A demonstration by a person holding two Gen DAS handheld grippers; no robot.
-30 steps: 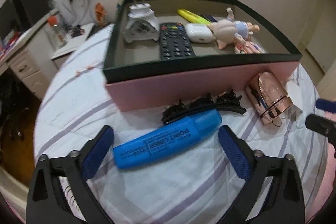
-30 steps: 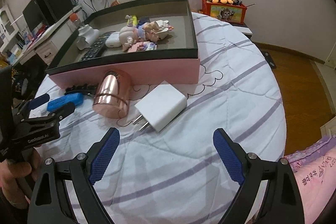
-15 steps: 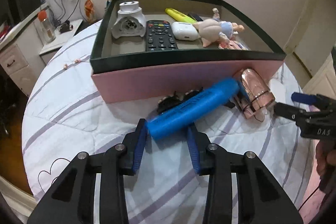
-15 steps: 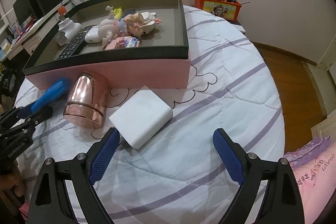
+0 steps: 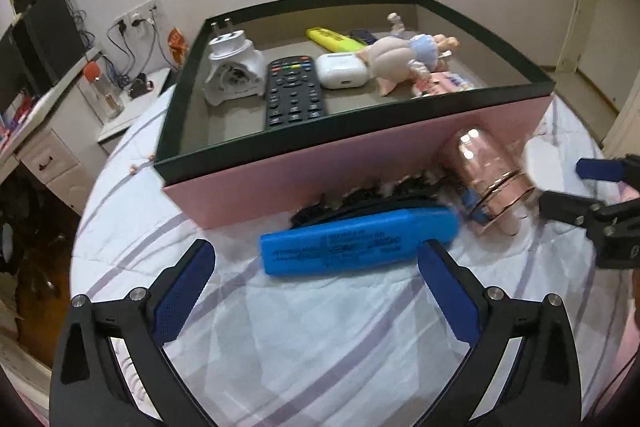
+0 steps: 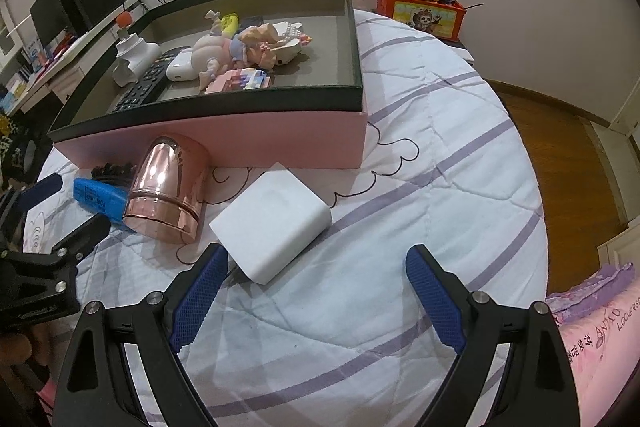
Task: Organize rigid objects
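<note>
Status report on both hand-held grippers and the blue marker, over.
Left hand-held gripper just reopened, empty. Right hand-held gripper open, empty. Blue marker lying on bed outside box. Hair clip and rose-gold cylinder crowd it.

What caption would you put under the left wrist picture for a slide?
Left gripper, jaws just reopened, hovers open over a blue marker lying on the bed beside the pink box.

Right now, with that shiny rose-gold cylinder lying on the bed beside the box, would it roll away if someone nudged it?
Probably. The rose-gold cylinder lies on its round side, so a sideways nudge would likely roll it, though the soft quilt may slow it. Its mirror-smooth surface looks slippery for gripper pads. The pink box at its far end should stop it going that way.
</note>
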